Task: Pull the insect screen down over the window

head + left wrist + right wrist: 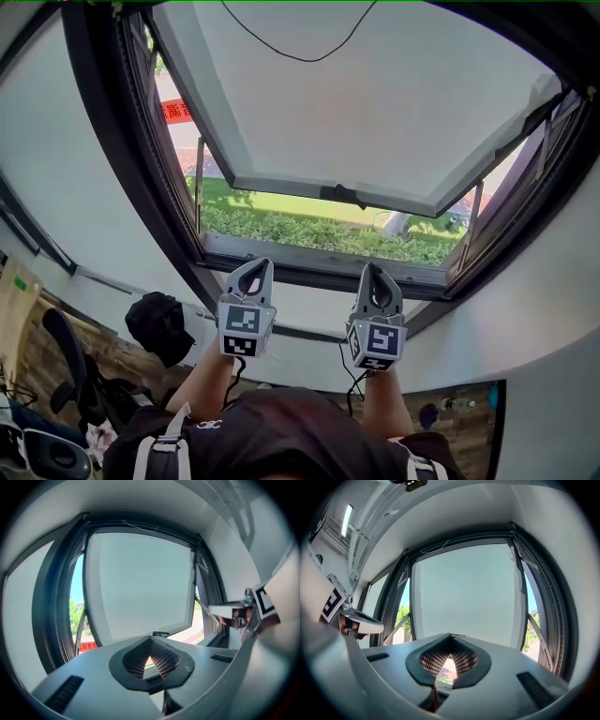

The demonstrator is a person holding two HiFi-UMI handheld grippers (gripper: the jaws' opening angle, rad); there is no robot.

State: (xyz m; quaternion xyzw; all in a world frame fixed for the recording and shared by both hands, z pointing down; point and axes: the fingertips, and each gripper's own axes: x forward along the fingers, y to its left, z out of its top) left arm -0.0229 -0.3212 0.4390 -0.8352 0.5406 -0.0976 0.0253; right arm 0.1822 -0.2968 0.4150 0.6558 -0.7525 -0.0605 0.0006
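The dark-framed window (178, 234) has its frosted sash (375, 103) swung outward, with a dark handle (342, 195) on its lower edge. A thin black cord (291, 49) hangs in a loop across the top; no screen is drawn over the opening. My left gripper (253, 268) and right gripper (376, 273) stand side by side just below the sill, pointing at the window, both shut and empty. The left gripper view shows its closed tips (151, 641) before the sash (140, 583). In the right gripper view the tips (450, 639) meet in front of the pane (464, 592).
A black bag (159, 323) lies on the ledge at lower left. An office chair (66, 375) stands on the wooden floor below it. Outside are a hedge (319, 232) and a red banner (175, 111). White wall flanks the window on both sides.
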